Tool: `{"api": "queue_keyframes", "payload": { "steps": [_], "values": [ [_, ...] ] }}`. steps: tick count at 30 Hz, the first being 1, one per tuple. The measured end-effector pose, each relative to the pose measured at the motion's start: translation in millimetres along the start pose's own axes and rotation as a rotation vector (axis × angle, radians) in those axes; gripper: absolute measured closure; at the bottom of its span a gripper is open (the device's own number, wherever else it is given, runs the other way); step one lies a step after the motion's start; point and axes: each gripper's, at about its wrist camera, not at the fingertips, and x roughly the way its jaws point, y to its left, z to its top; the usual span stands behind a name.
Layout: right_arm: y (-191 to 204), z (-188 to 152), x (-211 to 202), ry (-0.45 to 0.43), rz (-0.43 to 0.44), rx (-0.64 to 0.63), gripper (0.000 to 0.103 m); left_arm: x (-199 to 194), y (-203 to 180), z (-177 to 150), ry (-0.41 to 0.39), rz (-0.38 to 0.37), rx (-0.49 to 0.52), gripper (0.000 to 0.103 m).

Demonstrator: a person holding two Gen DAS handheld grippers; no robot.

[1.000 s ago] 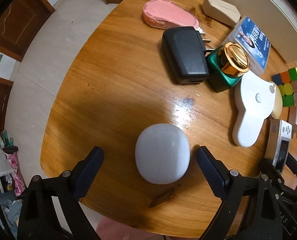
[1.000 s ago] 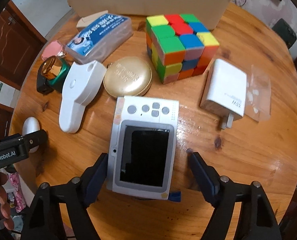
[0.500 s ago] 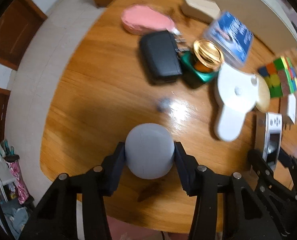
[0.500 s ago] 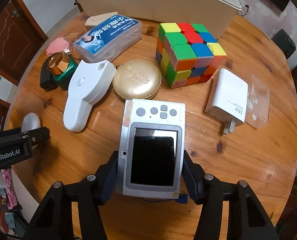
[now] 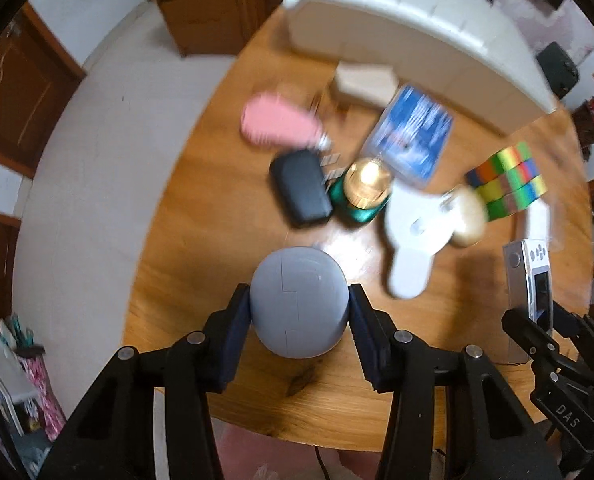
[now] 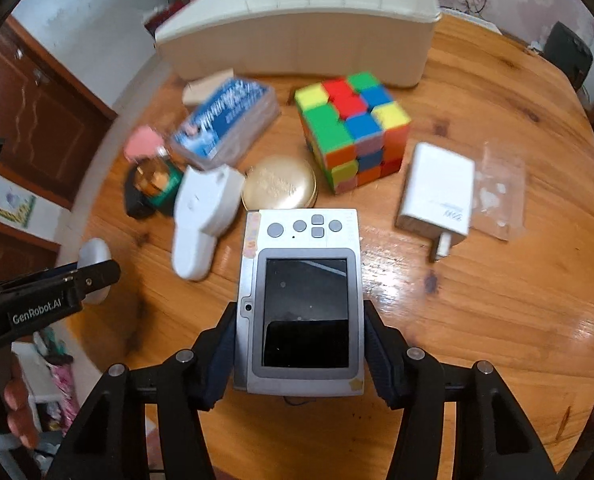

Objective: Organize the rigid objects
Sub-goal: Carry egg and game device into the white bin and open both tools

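Left gripper clamps the grey rounded case squarely between its pads. Right gripper pinches the silver camera by both sides, screen up, over the wooden table.

A round wooden table carried a long cream bin at its far edge. In front of it lay a colour cube, a white charger just beside a clear plastic bag, a gold round tin and a blue-labelled box. A white handled device, a green bottle with a gold cap, a black adapter and a pink case lay toward the left.
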Motion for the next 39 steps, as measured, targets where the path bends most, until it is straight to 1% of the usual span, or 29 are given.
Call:
{"api": "queue_keyframes", "payload": {
  "steps": [3, 5, 6, 7, 8, 12, 15, 16, 18, 21, 24, 26, 27, 29, 30, 32, 34, 38, 39],
  "values": [
    [-5.5, 8.5, -23.3, -0.043, 0.018, 0.019, 0.045, -30.1, -9.3, 15.0, -0.056, -0.020, 0.039, 0.052],
    [-8.1, 15.1, -37.9, -0.076, 0.027, 0.028, 0.045, -45.7, -10.5, 15.9, -0.095, -0.039, 0.061, 0.052],
    [-7.8, 23.4, -41.7, -0.090, 0.033, 0.034, 0.045, -55.8, -5.5, 19.5, -0.111, -0.048, 0.073, 0.052],
    [-8.6, 28.4, -50.5, -0.107, 0.043, 0.041, 0.045, -60.3, 1.7, 13.5, -0.125, -0.056, 0.084, 0.052],
    [-10.0, 32.1, -60.3, -0.123, 0.052, 0.049, 0.045, -63.1, -3.3, 13.5, -0.139, -0.063, 0.100, 0.052],
    [-7.0, 60.4, -87.3, -0.187, 0.073, 0.077, 0.045, -95.0, -14.8, 35.8, -0.204, -0.077, 0.189, 0.052],
    [-2.8, 85.9, -107.5, -0.247, 0.068, 0.089, 0.045, -120.0, -25.6, 67.1, -0.259, -0.104, 0.256, 0.052],
    [-3.1, 92.2, -116.4, -0.262, 0.065, 0.094, 0.045, -128.8, -30.8, 82.2, -0.281, -0.116, 0.281, 0.052],
    [-2.9, 113.3, -130.6, -0.298, 0.058, 0.114, 0.045, -132.6, -37.6, 101.1, -0.302, -0.140, 0.313, 0.052],
    [-1.4, 149.2, -145.1, -0.350, 0.030, 0.150, 0.045, -135.1, -48.5, 140.1, -0.329, -0.175, 0.359, 0.052],
    [-0.9, 188.7, -145.4, -0.388, -0.013, 0.180, 0.045, -122.8, -57.5, 175.0, -0.350, -0.188, 0.387, 0.052],
    [-3.9, 212.9, -133.0, -0.395, -0.042, 0.207, 0.045, -105.2, -60.0, 201.0, -0.339, -0.199, 0.384, 0.052],
    [-5.0, 223.9, -124.5, -0.394, -0.056, 0.218, 0.045, -94.6, -61.9, 206.4, -0.333, -0.204, 0.380, 0.052],
    [-9.7, 243.3, -100.3, -0.376, -0.090, 0.242, 0.045, -66.4, -63.7, 227.7, -0.296, -0.205, 0.370, 0.052],
    [-11.8, 250.7, -85.0, -0.357, -0.106, 0.257, 0.045, -61.6, -63.2, 230.6, -0.283, -0.202, 0.369, 0.052],
    [-15.2, 258.6, -57.7, -0.319, -0.124, 0.275, 0.045, -28.2, -64.4, 243.4, -0.238, -0.184, 0.368, 0.052],
    [-17.6, 262.9, -31.9, -0.278, -0.142, 0.287, 0.045, -7.0, -66.2, 251.0, -0.210, -0.167, 0.365, 0.052],
    [-22.2, 263.4, 17.2, -0.194, -0.172, 0.307, 0.045, 46.3, -67.1, 258.8, -0.129, -0.133, 0.353, 0.051],
    [-23.7, 262.6, 25.4, -0.174, -0.171, 0.312, 0.045, 53.1, -67.4, 259.5, -0.116, -0.128, 0.352, 0.052]
  ]
}}
